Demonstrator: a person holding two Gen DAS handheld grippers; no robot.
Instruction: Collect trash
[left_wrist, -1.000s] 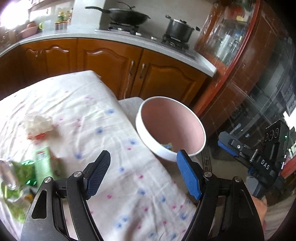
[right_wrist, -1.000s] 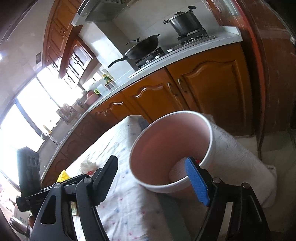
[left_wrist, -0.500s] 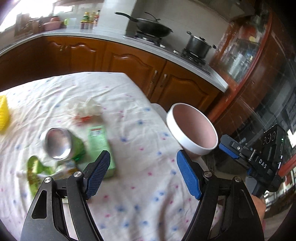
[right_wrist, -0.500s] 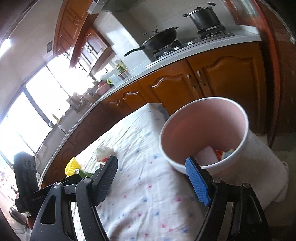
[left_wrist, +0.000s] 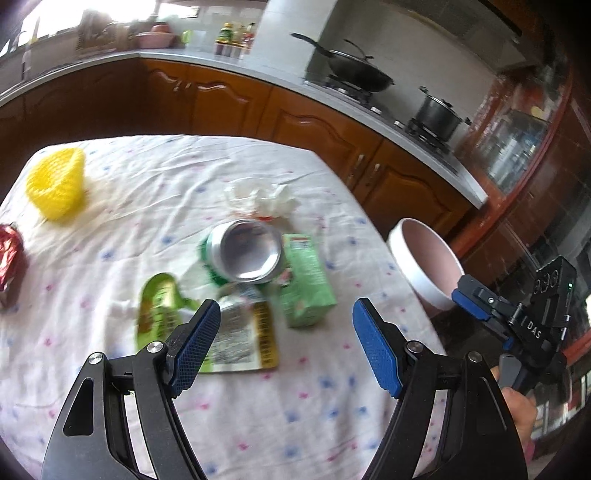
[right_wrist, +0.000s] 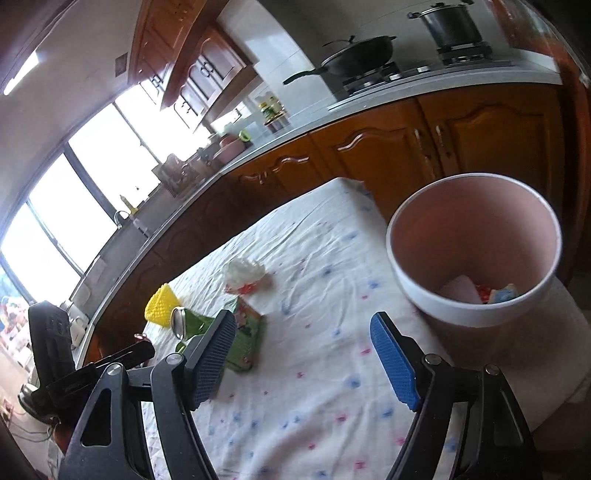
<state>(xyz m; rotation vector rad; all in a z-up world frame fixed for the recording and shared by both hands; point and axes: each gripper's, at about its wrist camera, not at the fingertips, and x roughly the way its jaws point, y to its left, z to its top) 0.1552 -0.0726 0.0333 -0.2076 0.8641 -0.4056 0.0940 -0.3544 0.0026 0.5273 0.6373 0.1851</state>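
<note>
A: What do we see from the left wrist?

B: Our left gripper (left_wrist: 286, 341) sits at the bottom centre of the frame, jaws wide apart with nothing between them. Above it lies the table (left_wrist: 258, 413) under a white cloth with small blue and pink marks.

A: And the trash?

B: Most of it is clustered in the middle of the frame. A can (left_wrist: 245, 251) lies on its side with its round metal end facing us. Just right of it is a green carton (left_wrist: 306, 280), and below the can lies a flat wrapper (left_wrist: 243, 339) with a yellow edge. A green pouch (left_wrist: 159, 310) lies left of that wrapper. Above the can sits a crumpled white tissue (left_wrist: 262, 197) with a bit of red at its lower edge. A yellow foam net (left_wrist: 57, 186) sits in the upper left, and a red wrapper (left_wrist: 11, 258) at the left edge.

A: Where is the bin?

B: The bin (left_wrist: 417, 273), white outside and pink inside, stands at the right edge of the table. Our right gripper (left_wrist: 476, 304) shows below it, in a hand at the lower right.

A: And from the right wrist?

B: The right gripper (right_wrist: 304, 360) is wide as well, and empty. The bin (right_wrist: 424, 291) fills the right of the frame, with a few scraps lying at its bottom. The carton (right_wrist: 245, 334) and can (right_wrist: 179, 321) lie left of centre.
</note>
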